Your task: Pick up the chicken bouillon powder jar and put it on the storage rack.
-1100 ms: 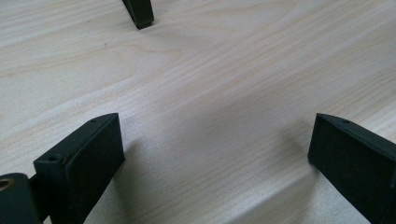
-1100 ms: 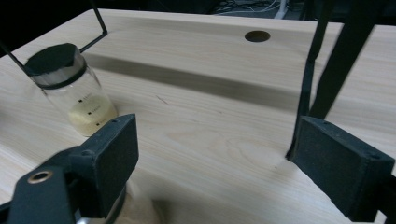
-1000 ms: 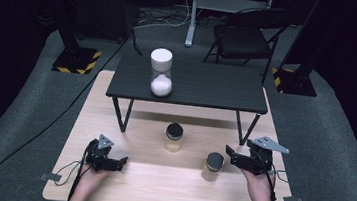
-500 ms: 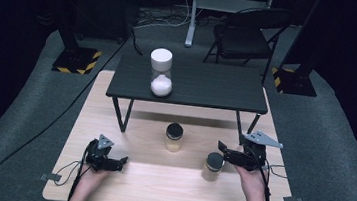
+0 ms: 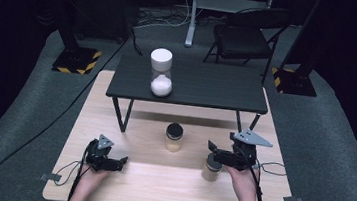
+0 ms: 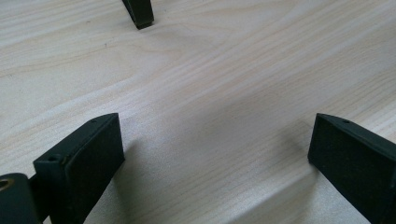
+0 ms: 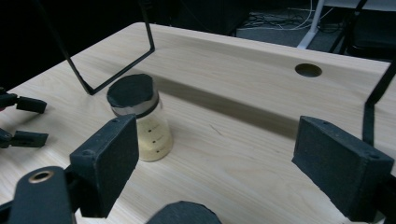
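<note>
Two tables, stacked: light wood table (image 5: 107, 188) carries a small black table (image 5: 193, 84) on thin black legs, set toward its far edge. Wood table has a round hole (image 7: 308, 70) seen in the right gripper view. On the black tabletop stands an hourglass (image 5: 161, 72), white cap up, white sand sitting in the lower bulb. Black folding chair (image 5: 246, 37) on the grey floor behind the tables, well apart

Two small jars with black lids and pale yellowish contents on the wood table. Far jar (image 5: 174, 137) stands upright, just in front of the black table, roughly mid-width; in the right gripper view it sits ahead-left of the jaws (image 7: 139, 119), clear of them. Near jar (image 5: 212, 167) stands upright toward the front right; only its lid rim (image 7: 184, 213) shows at the bottom edge of the right gripper view, low between the jaws

Right gripper (image 5: 221, 154): held in the person's right hand above the near jar, jaws wide open, pads apart from the lid, nothing gripped. Whether any part touches the jar, can't tell from the high view

Left gripper (image 5: 115, 163): in the left hand, low over the wood at the front left, well apart from both jars. Jaws wide open, bare wood grain between them, holding nothing. One black table foot (image 6: 139, 13) shows ahead of it
</note>
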{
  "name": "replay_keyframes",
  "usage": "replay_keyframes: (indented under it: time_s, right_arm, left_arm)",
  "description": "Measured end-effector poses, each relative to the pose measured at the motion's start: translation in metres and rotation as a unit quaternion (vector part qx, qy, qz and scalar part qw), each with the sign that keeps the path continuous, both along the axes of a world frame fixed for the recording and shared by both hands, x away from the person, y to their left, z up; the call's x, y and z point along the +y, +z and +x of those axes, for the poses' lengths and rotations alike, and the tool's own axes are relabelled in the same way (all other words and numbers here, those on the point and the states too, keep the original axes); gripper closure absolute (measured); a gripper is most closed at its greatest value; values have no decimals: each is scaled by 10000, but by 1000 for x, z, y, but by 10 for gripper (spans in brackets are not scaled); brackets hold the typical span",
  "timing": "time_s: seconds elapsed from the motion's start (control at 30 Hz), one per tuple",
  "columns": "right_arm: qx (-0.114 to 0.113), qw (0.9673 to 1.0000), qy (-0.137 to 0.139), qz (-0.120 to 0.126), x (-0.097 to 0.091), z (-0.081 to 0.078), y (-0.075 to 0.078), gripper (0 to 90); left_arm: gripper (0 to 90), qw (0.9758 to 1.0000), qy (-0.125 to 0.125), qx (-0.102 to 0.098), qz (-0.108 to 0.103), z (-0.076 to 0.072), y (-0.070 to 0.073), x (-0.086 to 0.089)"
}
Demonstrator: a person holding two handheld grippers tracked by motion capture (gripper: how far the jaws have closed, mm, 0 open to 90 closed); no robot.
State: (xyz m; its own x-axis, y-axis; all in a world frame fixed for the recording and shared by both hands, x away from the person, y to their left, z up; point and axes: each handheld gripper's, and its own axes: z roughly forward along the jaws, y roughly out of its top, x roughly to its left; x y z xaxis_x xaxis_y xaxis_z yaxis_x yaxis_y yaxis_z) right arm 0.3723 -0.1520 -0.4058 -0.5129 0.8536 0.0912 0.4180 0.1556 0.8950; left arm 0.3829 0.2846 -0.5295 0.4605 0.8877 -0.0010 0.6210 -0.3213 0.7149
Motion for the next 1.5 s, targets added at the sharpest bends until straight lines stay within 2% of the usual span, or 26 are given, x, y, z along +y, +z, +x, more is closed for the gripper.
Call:
replay_keyframes:
  time_s: [0.37, 0.83, 1.5]
  right_arm:
    - [-42, 9995, 299, 39, 28, -1, 3, 133]
    - [-20, 9984, 571, 19, 63, -1, -3, 131]
    - [-3, 9989, 462, -48, 102, 12, -22, 132]
  left_arm:
    - [31, 10000, 1, -2, 0, 0, 0, 0]
    - [30, 10000, -16, -2, 7, 0, 0, 0]
    - [30, 10000, -15, -2, 5, 0, 0, 0]
